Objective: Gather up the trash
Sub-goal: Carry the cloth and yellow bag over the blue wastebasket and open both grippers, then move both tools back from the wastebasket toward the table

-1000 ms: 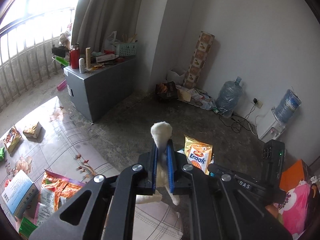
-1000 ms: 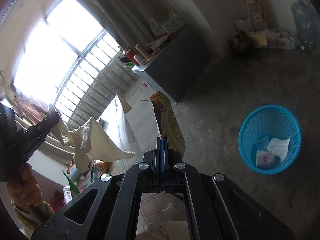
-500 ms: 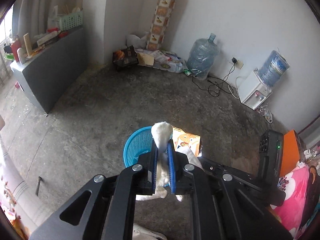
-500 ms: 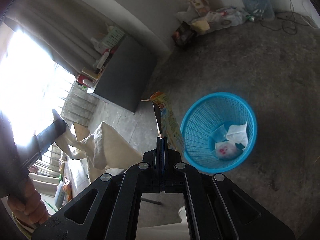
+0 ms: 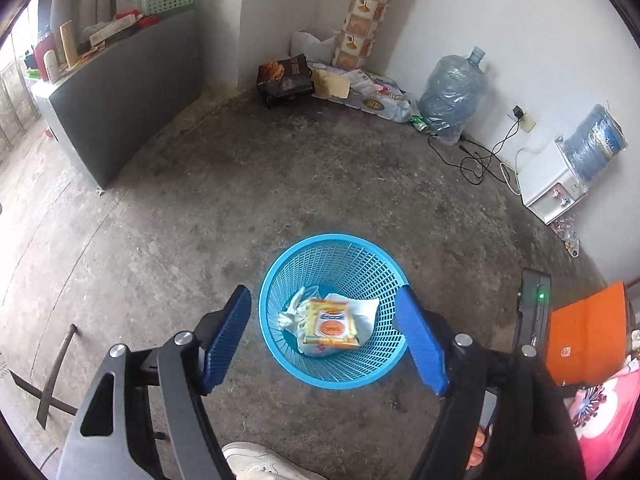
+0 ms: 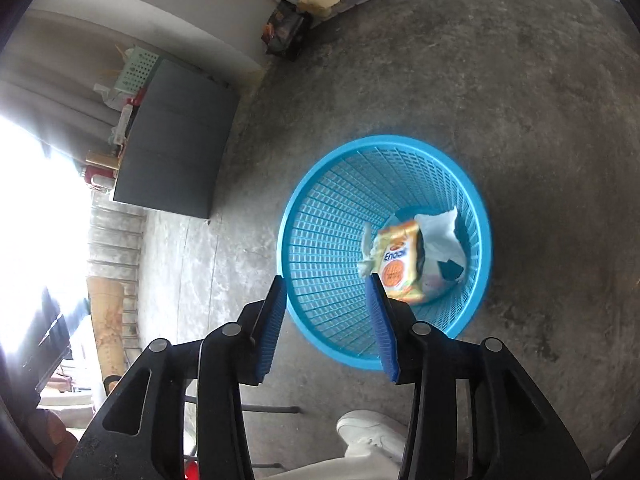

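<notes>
A blue mesh trash basket (image 5: pixel 352 256) stands on the concrete floor; it also shows in the right wrist view (image 6: pixel 320 224). Inside lie an orange Enaak snack packet (image 5: pixel 330 326), white crumpled tissue (image 5: pixel 292 314) and other white paper. In the right wrist view the packet (image 6: pixel 400 266) lies beside white paper (image 6: pixel 440 232). My left gripper (image 5: pixel 326 308) is open and empty, above the basket. My right gripper (image 6: pixel 326 294) is open and empty, over the basket's near left rim.
A grey cabinet (image 5: pixel 120 92) with clutter on top stands at the left wall. Bags and papers (image 5: pixel 286 78) lie in the far corner, with a water jug (image 5: pixel 452 96), cables and a dispenser (image 5: pixel 556 184) along the right wall. A white shoe (image 5: pixel 256 462) is below.
Both grippers swung over the basket and opened. The white tissue left the left gripper and the snack packet left the right gripper; both now lie in the basket.
</notes>
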Available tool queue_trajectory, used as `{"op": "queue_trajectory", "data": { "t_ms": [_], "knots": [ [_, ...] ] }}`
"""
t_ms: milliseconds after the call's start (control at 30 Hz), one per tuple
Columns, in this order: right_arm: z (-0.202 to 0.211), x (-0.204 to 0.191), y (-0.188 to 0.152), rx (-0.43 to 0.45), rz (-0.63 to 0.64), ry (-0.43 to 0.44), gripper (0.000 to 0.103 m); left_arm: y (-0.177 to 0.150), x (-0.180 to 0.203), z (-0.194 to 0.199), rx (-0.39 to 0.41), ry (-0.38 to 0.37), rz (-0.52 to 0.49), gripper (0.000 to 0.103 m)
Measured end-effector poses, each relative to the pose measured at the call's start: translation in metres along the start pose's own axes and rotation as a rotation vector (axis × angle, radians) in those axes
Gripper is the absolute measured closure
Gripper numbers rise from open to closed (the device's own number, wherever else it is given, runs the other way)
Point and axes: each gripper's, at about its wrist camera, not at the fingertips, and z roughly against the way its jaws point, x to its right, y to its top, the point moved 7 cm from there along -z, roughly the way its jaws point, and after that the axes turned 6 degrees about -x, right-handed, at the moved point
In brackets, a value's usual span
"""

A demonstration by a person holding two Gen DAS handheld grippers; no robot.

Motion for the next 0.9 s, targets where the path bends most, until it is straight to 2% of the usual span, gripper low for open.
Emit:
{"op": "queue_trajectory", "data": {
  "t_ms": [33,200,533,567,733,900],
  "knots": [
    [0.003,-0.001,-0.003,0.011,0.009,-0.001,0.055,-0.001,-0.001,0.007,0.020,0.007,-0.006,0.028],
    [0.027,-0.017,-0.018,0.059,0.067,-0.017,0.052,-0.006,0.001,0.053,0.110,0.010,-0.025,0.024],
    [0.102,-0.098,-0.062,0.220,0.344,-0.118,0.020,-0.049,-0.005,0.180,0.287,0.031,-0.049,0.012],
    [0.107,-0.108,-0.068,0.227,0.373,-0.126,0.016,-0.055,-0.009,0.192,0.301,0.038,-0.050,0.011],
    [0.122,-0.148,-0.095,0.258,0.514,-0.194,0.010,-0.096,-0.039,0.243,0.350,0.108,-0.024,0.009],
    [0.128,-0.186,-0.127,0.315,0.686,-0.282,0.008,-0.144,-0.086,0.282,0.364,0.186,0.087,0.009]
  ]
}}
